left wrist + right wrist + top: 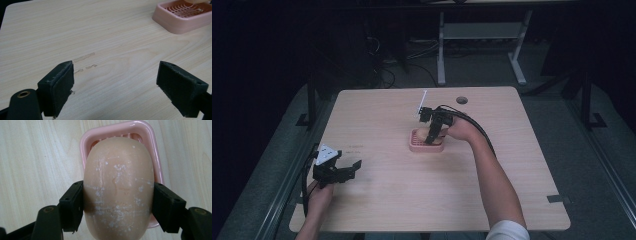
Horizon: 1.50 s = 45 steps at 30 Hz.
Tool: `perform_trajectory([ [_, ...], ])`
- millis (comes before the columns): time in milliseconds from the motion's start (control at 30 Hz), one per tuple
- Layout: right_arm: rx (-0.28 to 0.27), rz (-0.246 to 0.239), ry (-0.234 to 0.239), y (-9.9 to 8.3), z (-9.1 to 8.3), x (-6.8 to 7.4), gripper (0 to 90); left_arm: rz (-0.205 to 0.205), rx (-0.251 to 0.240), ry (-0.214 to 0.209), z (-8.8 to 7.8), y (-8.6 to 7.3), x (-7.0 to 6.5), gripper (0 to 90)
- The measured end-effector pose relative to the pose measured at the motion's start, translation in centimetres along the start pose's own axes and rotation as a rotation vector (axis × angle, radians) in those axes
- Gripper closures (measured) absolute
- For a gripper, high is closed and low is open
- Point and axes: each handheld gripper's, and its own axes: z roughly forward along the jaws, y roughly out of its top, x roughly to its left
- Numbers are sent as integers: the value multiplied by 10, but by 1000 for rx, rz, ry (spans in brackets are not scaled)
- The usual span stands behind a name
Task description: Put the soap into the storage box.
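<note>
Over the pink dish (84,142) at mid-desk (382,200), the right claw (117,202) grips the soap (117,185) by both sides. Near the desk's left edge, the left claw (115,85) rests released, nothing between its jaws.

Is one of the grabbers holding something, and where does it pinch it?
The right hand-held gripper pinches a bar of soap by its two long sides, above the pink soap dish. The left hand-held gripper holds nothing.

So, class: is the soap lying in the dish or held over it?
Held. The right gripper clamps the soap by both sides above the pink dish.
</note>
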Motion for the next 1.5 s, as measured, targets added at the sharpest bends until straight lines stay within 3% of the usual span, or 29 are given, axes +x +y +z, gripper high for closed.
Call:
perform_trajectory([
  [1133, 32, 4, -10, 10, 16, -5, 324, 3, -4, 1, 1, 0, 0, 142],
  [1267, -42, 15, -4, 11, 6, -7, 353, 9, 1, -1, 1, 0, -1, 142],
  [1500, -23, 18, -8, 9, 4, -6, 320, 12, 4, -1, 1, 1, -1, 142],
])
